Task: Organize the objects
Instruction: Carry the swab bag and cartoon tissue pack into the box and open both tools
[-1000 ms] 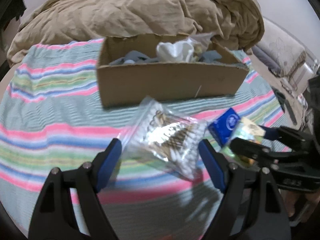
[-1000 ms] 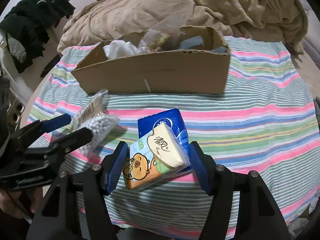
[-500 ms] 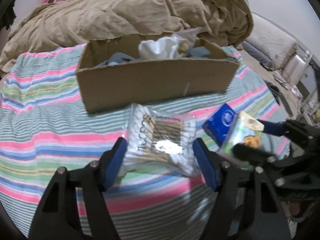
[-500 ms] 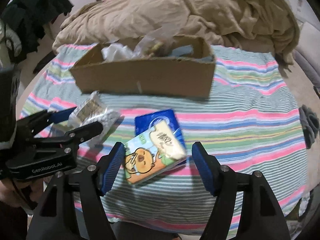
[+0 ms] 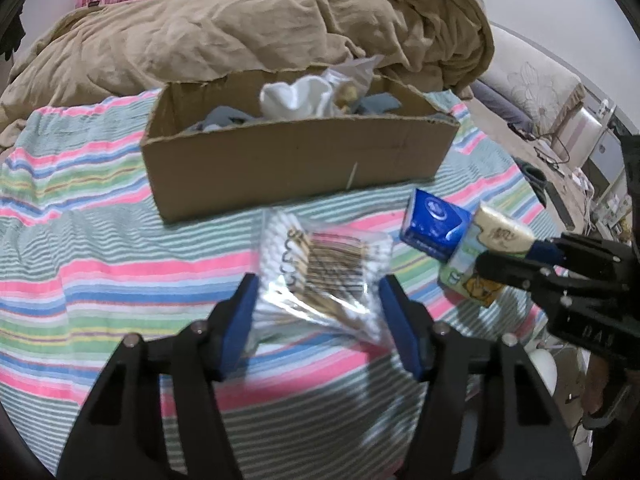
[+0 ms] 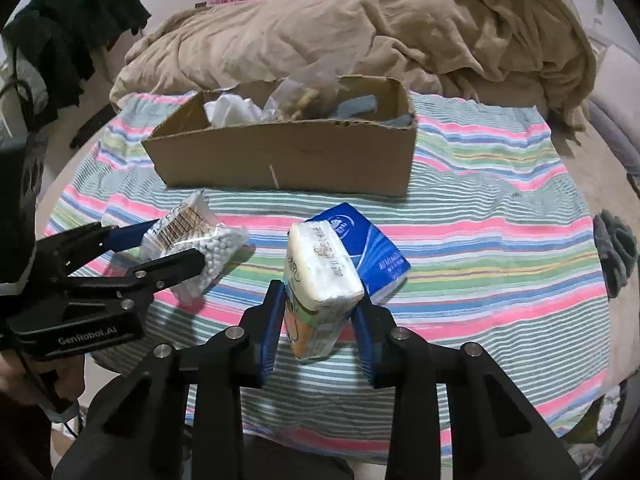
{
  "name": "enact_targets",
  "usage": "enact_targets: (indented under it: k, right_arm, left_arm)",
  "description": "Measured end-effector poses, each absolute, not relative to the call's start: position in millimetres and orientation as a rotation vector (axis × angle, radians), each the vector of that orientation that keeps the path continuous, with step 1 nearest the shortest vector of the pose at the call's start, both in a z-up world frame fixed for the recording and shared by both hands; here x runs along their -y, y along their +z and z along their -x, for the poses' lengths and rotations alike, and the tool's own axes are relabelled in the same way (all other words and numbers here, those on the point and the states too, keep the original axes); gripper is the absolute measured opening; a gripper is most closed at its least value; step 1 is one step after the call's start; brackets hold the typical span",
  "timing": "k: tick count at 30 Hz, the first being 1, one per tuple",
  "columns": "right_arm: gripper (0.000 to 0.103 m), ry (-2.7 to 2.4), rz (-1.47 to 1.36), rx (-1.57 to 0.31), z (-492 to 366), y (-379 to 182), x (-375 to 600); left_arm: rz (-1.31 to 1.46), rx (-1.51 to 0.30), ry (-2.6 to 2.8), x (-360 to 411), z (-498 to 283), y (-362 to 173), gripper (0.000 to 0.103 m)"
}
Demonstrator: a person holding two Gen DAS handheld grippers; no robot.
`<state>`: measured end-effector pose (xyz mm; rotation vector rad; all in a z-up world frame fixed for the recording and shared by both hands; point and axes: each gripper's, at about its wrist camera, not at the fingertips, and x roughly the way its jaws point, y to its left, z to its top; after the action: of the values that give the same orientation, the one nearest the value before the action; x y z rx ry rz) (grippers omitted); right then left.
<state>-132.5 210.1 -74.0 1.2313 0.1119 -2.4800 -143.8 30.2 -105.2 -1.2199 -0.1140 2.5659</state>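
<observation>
Left wrist view shows the left tool (image 5: pixel 316 312) with its blue pads pressed against the two sides of a clear bag of cotton swabs (image 5: pixel 320 276), gripping it above the striped sheet (image 5: pixel 80 280); the bag's long axis runs away from the camera toward the cardboard box (image 5: pixel 296 164), while the swab sticks inside lie crosswise. To the right, the right tool (image 5: pixel 516 256) comes in from the side, clamped on a pale tissue pack (image 5: pixel 488 252) that leans on a blue tissue pack (image 5: pixel 434 222) just beside it. Right wrist view shows the right tool (image 6: pixel 318 324) closed on the pale tissue pack (image 6: pixel 320 280), which stands on end between the pads, its long axis near upright and tilted slightly away from the camera, printed end up. The blue tissue pack (image 6: pixel 368 246) touches it behind and to the right, lying tilted on the sheet. The left tool (image 6: pixel 156 246) holds the swab bag (image 6: pixel 192 244) at left, well apart from the tissue packs. The box (image 6: pixel 288 156) sits beyond on the bed, open, with white cloth (image 6: pixel 232 110) and grey-blue items inside, and a tan duvet (image 6: pixel 360 28) is heaped behind it.
</observation>
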Motion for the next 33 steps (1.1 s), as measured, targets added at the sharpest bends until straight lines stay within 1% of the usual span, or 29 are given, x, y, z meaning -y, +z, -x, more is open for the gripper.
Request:
enact_targets:
  k: [2,5,17,26,33]
  right_arm:
    - [0.028,-2.461,-1.235,-0.082,132.1,-73.4,-215.0]
    - [0.026,-2.45,-1.229,-0.054,131.0,-70.1,-219.6]
    - [0.026,-2.438,-1.111,0.008,133.6,-28.2,-216.9]
    - [0.026,-2.505,-1.029,0.016,170.1,0.8,-215.9]
    - [0.026,-2.559,-1.007,-0.002,208.2,10.2,-215.3]
  left_arm:
    - [1.214,0.13,2.569,-27.7,139.0,-102.5,0.062]
    - [1.2,0.153,2.579,-24.4,132.4,-95.8,0.062]
    - [1.097,0.205,2.673,0.9,120.3,-47.9,0.062]
    - [1.052,0.255,2.75,26.6,142.8,-21.6,0.062]
    - [1.026,0.267,2.793,38.5,168.5,-11.1,0.062]
